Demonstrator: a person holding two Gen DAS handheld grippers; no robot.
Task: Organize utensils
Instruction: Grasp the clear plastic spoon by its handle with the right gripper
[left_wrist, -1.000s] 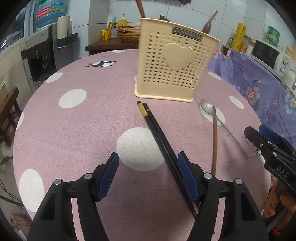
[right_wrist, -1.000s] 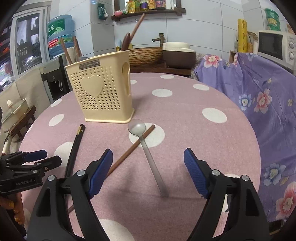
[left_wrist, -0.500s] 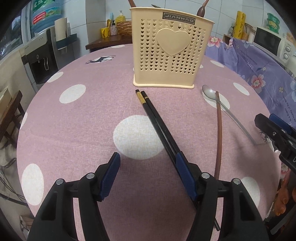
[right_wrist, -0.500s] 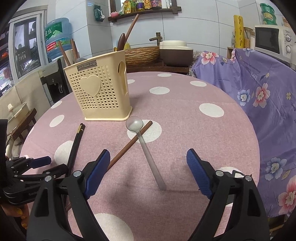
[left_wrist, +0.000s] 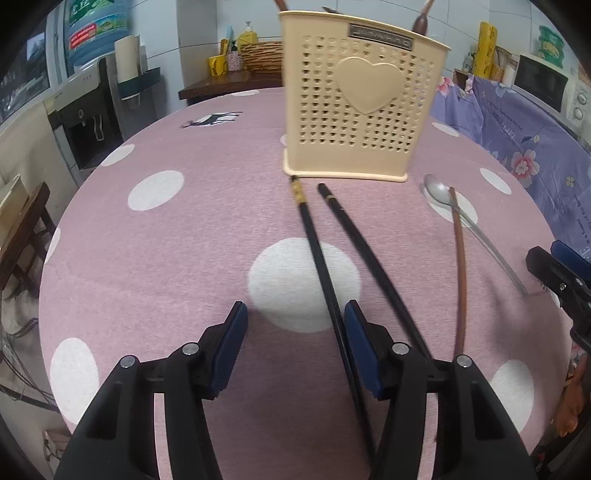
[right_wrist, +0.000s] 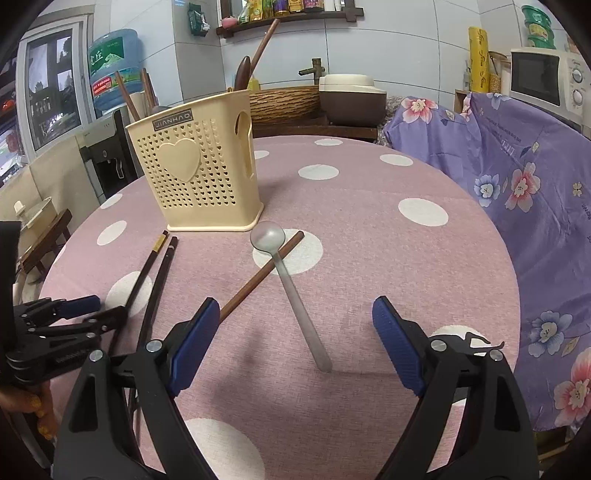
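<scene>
A cream perforated utensil holder (left_wrist: 364, 107) (right_wrist: 201, 173) stands on the pink dotted table with a few utensils in it. Two black chopsticks (left_wrist: 332, 254) (right_wrist: 149, 280) lie in front of it, now splayed apart. My left gripper (left_wrist: 295, 332) is open; one chopstick runs just inside its right pad (left_wrist: 360, 345), the other passes outside. A brown chopstick (left_wrist: 460, 266) (right_wrist: 266, 271) and a metal spoon (left_wrist: 439, 194) (right_wrist: 291, 291) lie crossed to the right. My right gripper (right_wrist: 291, 332) is open, low over the spoon's handle.
The round table (left_wrist: 166, 240) has a purple floral cloth (right_wrist: 535, 206) draped beside it on the right. A water dispenser (left_wrist: 96, 99) stands at the back left. A counter behind holds a basket (right_wrist: 282, 101) and a cooker (right_wrist: 349, 98).
The two black chopsticks have spread apart; one now lies between the left jaws. The left jaws have narrowed a little. The right gripper has barely moved.
</scene>
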